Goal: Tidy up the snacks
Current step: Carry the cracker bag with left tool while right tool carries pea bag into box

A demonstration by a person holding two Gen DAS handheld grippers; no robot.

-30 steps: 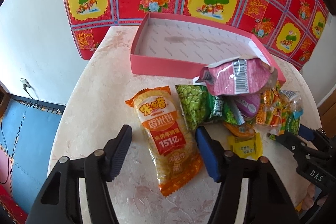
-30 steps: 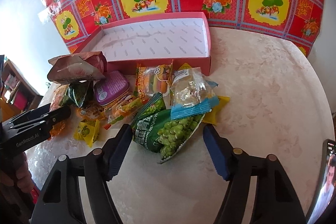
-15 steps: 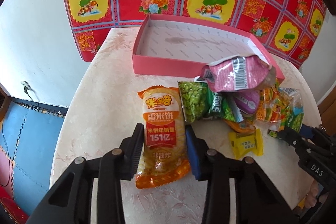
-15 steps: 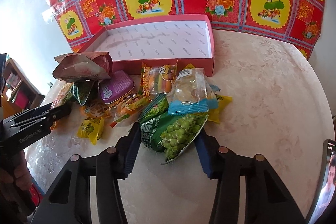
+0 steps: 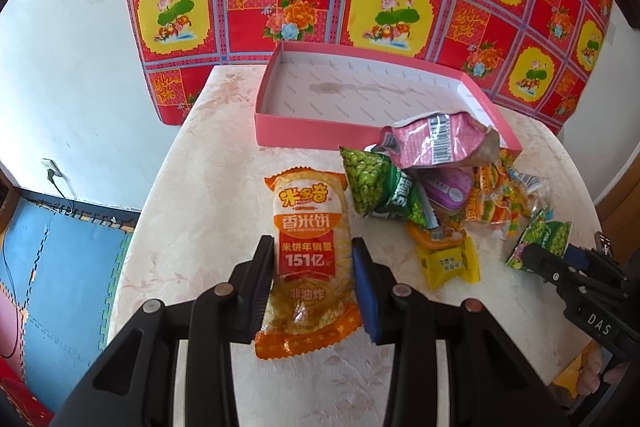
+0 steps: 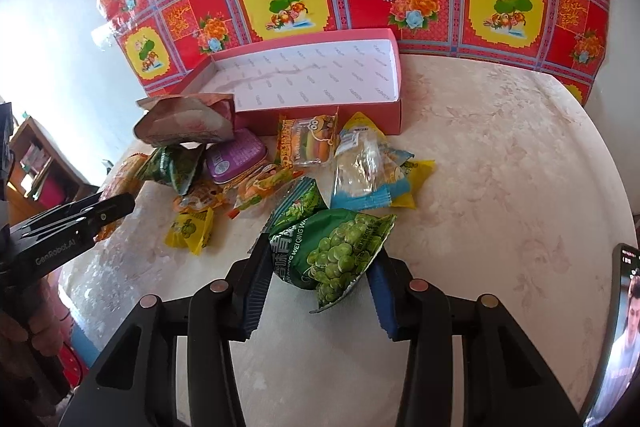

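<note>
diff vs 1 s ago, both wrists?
Both grippers have just been closing. The left gripper, open around the orange rice cracker packet a second ago, now pinches it. The right gripper has closed on the green pea bag. Unchanged: the pink box is still empty, and the snack pile has not shifted.

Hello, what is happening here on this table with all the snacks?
A person is sorting snacks with a gripper in each hand. The left gripper has just closed its jaws on the orange rice cracker pack; the right gripper has closed on the green pea bag. The pink box behind the pile holds no snacks yet.
</note>
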